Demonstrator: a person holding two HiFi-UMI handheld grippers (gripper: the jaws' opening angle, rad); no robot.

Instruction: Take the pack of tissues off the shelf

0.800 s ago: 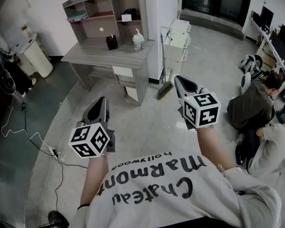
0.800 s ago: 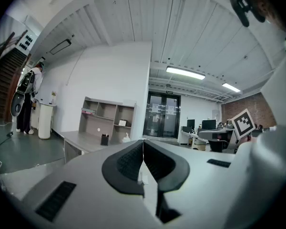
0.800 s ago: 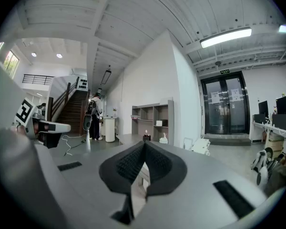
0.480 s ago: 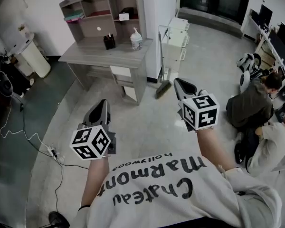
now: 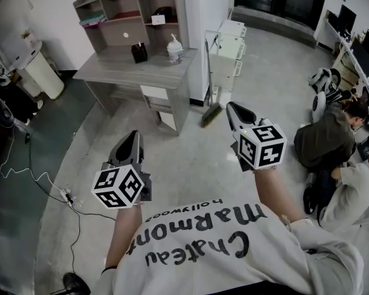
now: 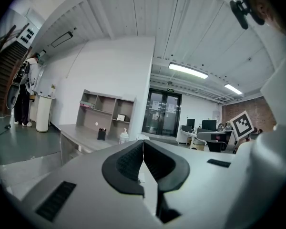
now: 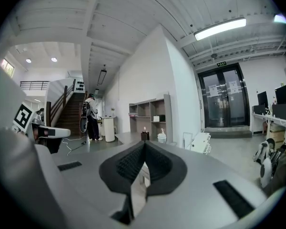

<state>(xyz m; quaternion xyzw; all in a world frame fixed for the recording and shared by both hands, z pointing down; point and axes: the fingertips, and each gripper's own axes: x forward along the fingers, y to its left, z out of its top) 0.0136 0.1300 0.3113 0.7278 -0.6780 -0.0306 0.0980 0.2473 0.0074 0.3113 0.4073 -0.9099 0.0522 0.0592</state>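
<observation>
The grey shelf unit (image 5: 130, 10) stands on the back of a grey desk (image 5: 129, 69) at the far left, well ahead of both grippers. A flat colourful pack (image 5: 93, 21) lies in its left compartment and a small white box (image 5: 158, 19) in its right one; I cannot tell which is the tissues. My left gripper (image 5: 129, 141) and right gripper (image 5: 232, 107) hover over the floor, both shut with nothing between the jaws. The shelf unit (image 6: 107, 111) shows small beyond the left gripper (image 6: 143, 142), and the shelf unit (image 7: 150, 109) shows far off beyond the right gripper (image 7: 144, 143).
On the desk stand a black holder (image 5: 138, 52) and a white pump bottle (image 5: 174, 52). A broom (image 5: 212, 112) and a white drawer cart (image 5: 229, 48) sit right of the desk. A white bin (image 5: 40, 72) and floor cables (image 5: 43, 177) lie left; seated people (image 5: 326, 137) are right.
The desk and shelf have slid slightly up and left in the head view. Both grippers stay shut and hold about the same places.
</observation>
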